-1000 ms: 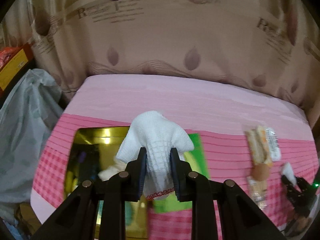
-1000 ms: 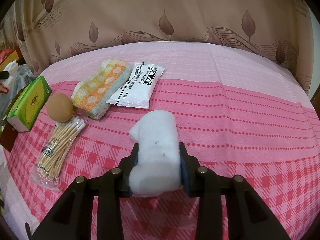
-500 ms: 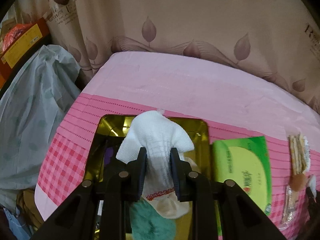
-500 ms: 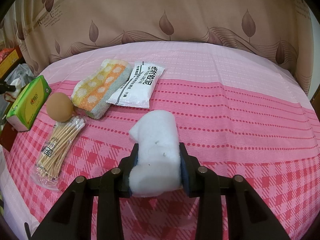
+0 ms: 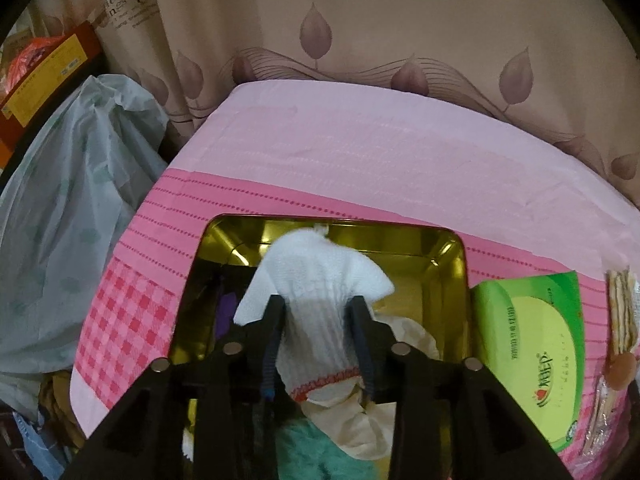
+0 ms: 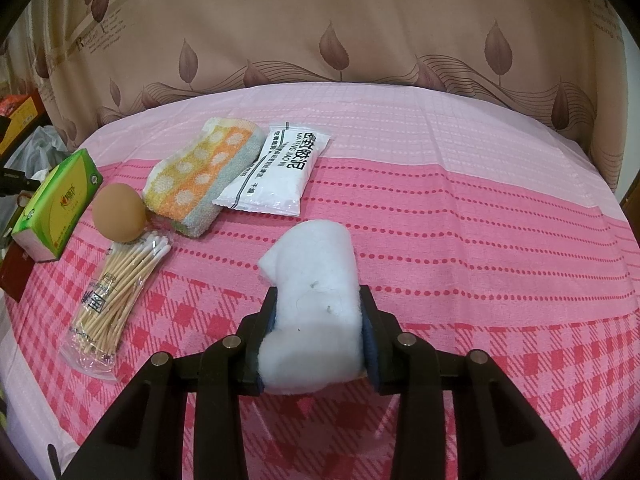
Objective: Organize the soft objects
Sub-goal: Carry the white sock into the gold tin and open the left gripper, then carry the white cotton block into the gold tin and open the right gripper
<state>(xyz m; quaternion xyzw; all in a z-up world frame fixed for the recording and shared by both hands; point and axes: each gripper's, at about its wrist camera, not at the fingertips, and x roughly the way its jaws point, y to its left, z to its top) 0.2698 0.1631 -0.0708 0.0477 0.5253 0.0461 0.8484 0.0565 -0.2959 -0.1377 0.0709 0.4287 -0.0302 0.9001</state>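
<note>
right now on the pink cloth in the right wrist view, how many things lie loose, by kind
tissue box: 1
egg: 1
cotton swab pack: 1
folded towel: 1
white sachet: 1
total: 5

tin [image 5: 448,248]: floor mostly covered | teal item [image 5: 320,452]: cut off at edge

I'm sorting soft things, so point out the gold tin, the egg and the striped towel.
gold tin [image 5: 454,258]: left wrist view, far right inner wall.
egg [image 6: 118,213]: right wrist view, middle of shell.
striped towel [image 6: 200,178]: right wrist view, top face.
</note>
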